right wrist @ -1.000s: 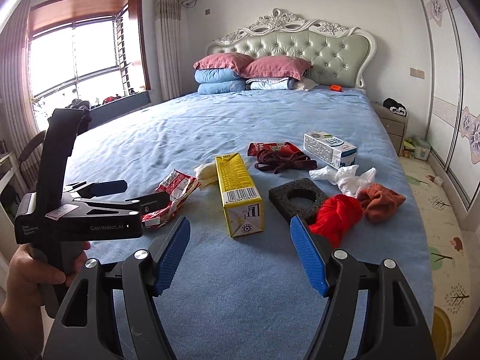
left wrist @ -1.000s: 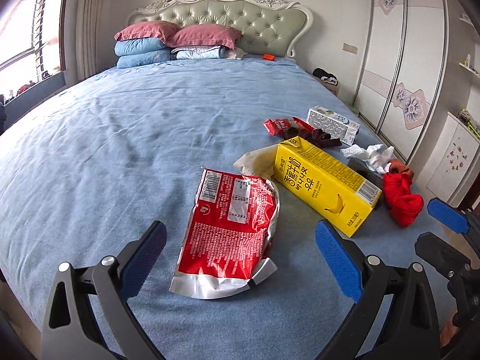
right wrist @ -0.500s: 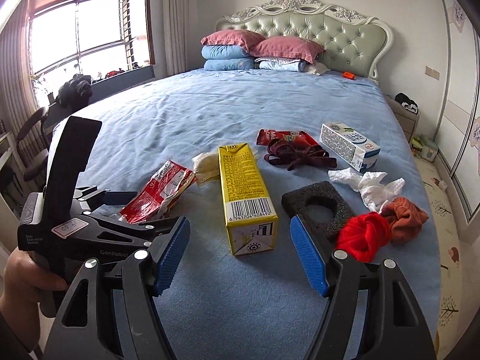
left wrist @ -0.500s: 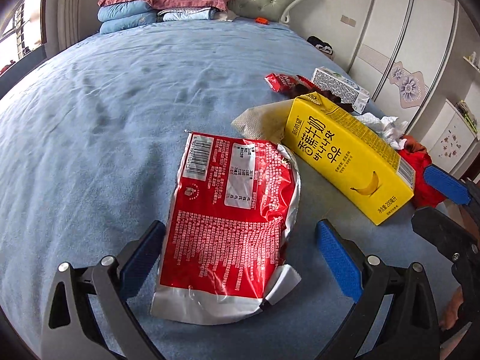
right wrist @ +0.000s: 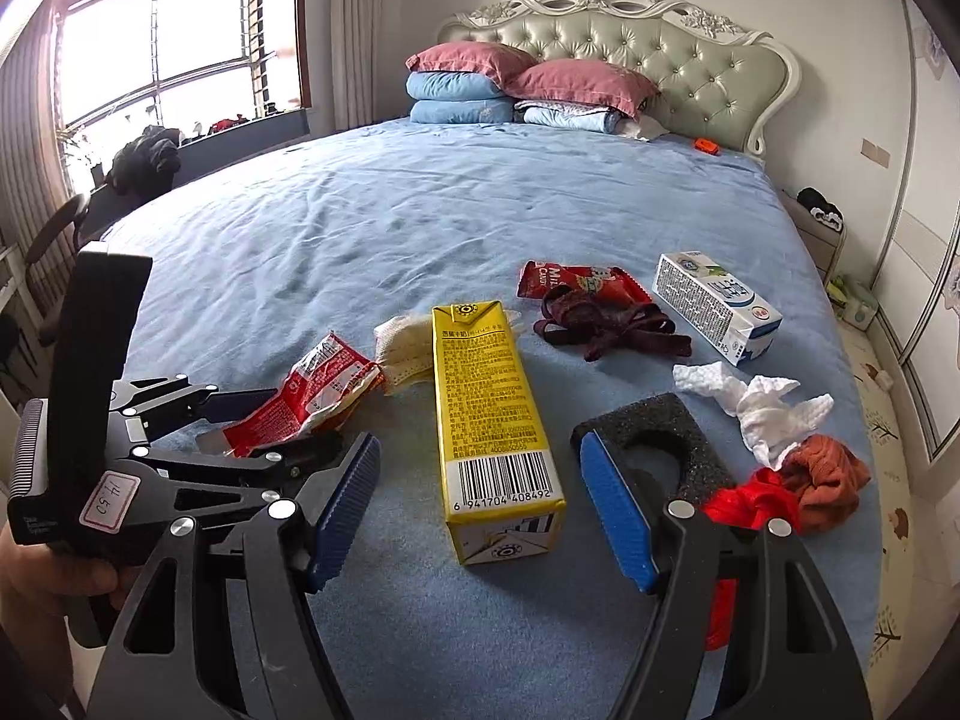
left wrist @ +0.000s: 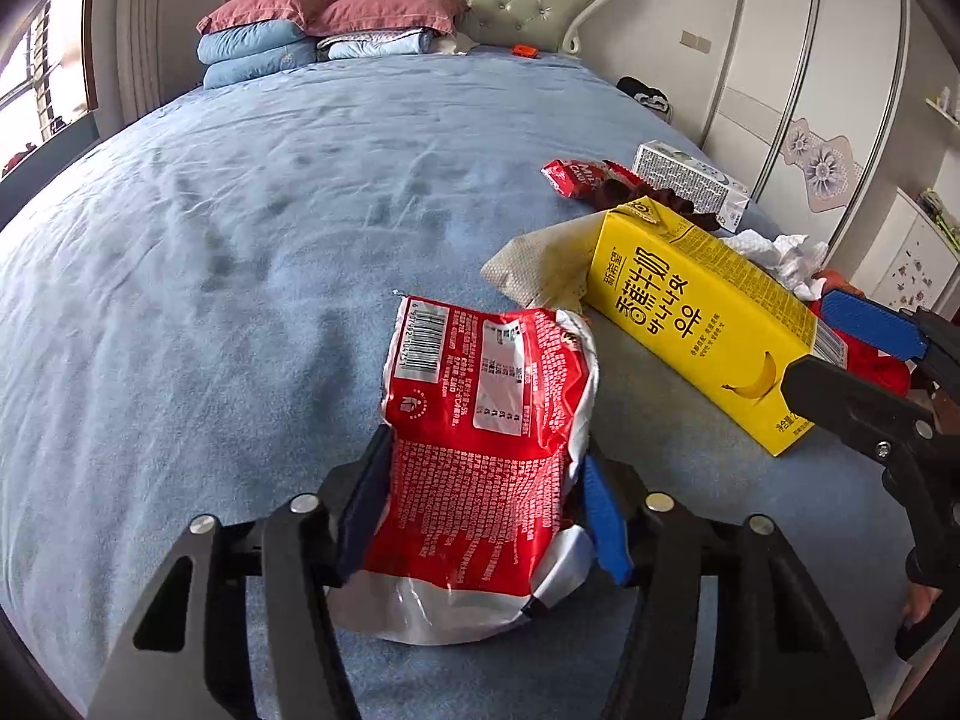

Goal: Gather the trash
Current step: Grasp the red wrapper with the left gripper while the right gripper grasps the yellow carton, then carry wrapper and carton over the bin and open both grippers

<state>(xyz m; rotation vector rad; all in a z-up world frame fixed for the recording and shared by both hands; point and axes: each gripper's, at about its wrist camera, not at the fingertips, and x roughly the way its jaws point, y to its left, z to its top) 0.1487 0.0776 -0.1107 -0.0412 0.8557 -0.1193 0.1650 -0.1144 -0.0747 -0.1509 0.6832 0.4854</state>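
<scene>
Blue bedspread (right wrist: 420, 222) strewn with litter: your left tool (left wrist: 480, 510) is closing its jaws on the red snack wrapper (left wrist: 486, 420), the foil already buckling upward between the pads, which suggests a pinch firm enough to lift it. Your right tool (right wrist: 480, 510) hangs wide open and empty, lined up on the yellow banana-milk carton (right wrist: 492, 414) lying flat just ahead, apparently the next pick. Crumpled tissue (right wrist: 756, 402) and a white carton (right wrist: 714, 306) wait beyond.

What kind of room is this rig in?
A home bedroom, almost certainly. A large bed with a blue cover fills the view, with a tufted headboard and stacked pillows at its far end. Sliding wardrobe doors line one wall.
</scene>
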